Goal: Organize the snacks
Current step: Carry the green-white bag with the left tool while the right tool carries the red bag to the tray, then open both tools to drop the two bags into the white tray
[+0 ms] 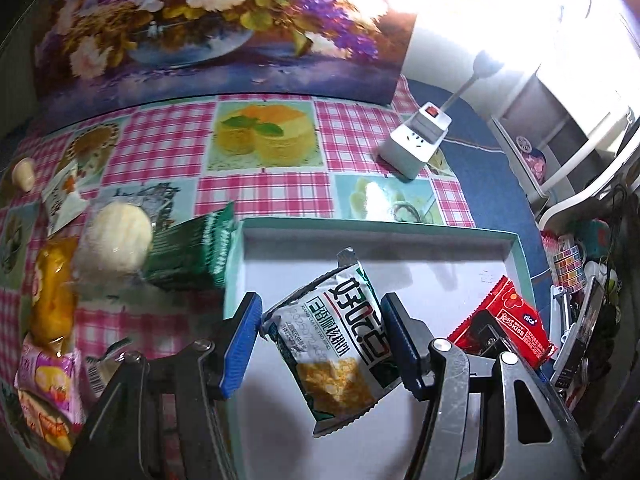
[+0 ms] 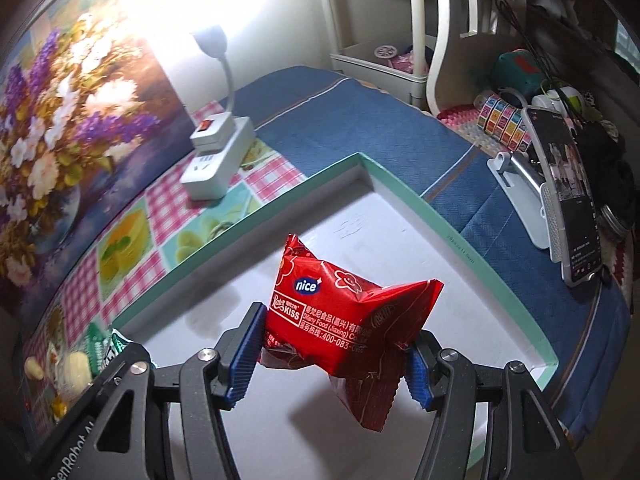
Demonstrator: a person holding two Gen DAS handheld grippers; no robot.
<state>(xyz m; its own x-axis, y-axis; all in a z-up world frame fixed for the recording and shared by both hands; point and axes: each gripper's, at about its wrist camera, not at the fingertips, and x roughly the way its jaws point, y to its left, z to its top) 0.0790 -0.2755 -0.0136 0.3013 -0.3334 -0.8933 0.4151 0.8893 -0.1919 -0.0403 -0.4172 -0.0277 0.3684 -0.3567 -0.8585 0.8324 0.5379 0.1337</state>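
red snack packet point(image 2: 344, 312) reads "nice", "kiss", "400-083"; white packet's point(image 1: 340, 344) print seems chinese.

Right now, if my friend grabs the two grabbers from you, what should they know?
Left gripper: shut on the white snack packet, above the tray.
Right gripper: shut on the red snack packet, also above the tray.
Done: both packets picked up; the tray floor in view is bare.
Left: set both down, then fetch the green packet, round bun and other snacks on the checked cloth.

left gripper point(image 1: 322, 344) clamped, right gripper point(image 2: 334, 350) clamped, both angled dwn
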